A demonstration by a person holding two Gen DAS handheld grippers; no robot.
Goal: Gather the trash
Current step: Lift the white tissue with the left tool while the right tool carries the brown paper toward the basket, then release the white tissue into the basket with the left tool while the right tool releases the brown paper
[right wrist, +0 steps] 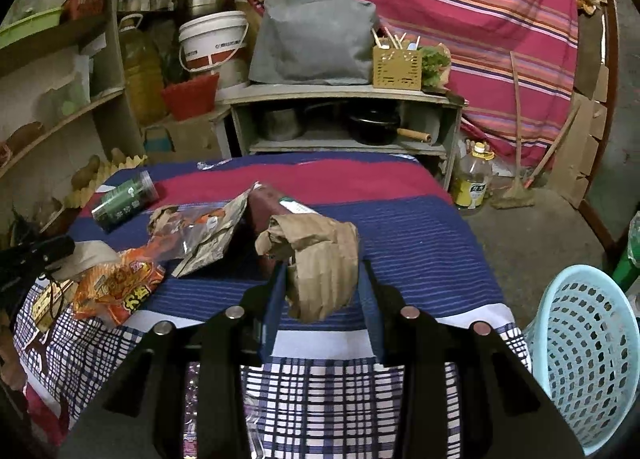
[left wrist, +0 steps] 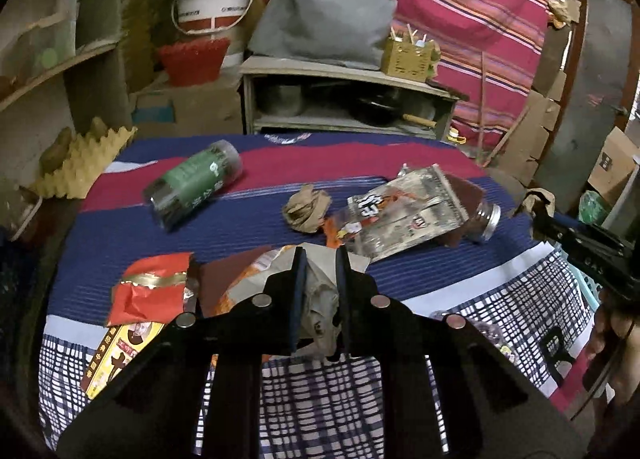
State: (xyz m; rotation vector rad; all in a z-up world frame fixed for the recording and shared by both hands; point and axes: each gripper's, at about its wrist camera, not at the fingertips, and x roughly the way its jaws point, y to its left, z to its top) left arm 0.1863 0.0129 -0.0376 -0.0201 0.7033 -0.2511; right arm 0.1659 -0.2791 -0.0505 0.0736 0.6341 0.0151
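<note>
Brown paper wad (right wrist: 320,259) pinched by right hand-held gripper (right wrist: 322,291); left hand-held gripper (left wrist: 320,283) pinches grey wrapper (left wrist: 320,299).

Bottle (left wrist: 194,185) lies on bench (left wrist: 248,219), far left. Crumpled paper ball (left wrist: 306,209) right of it, mid-bench; snack bag (left wrist: 404,211) just right of ball. Torn wrapper (left wrist: 150,293) at near left. Laundry basket (right wrist: 588,351) on floor right of bench. Shelf unit (right wrist: 340,99) beyond far edge.
</note>
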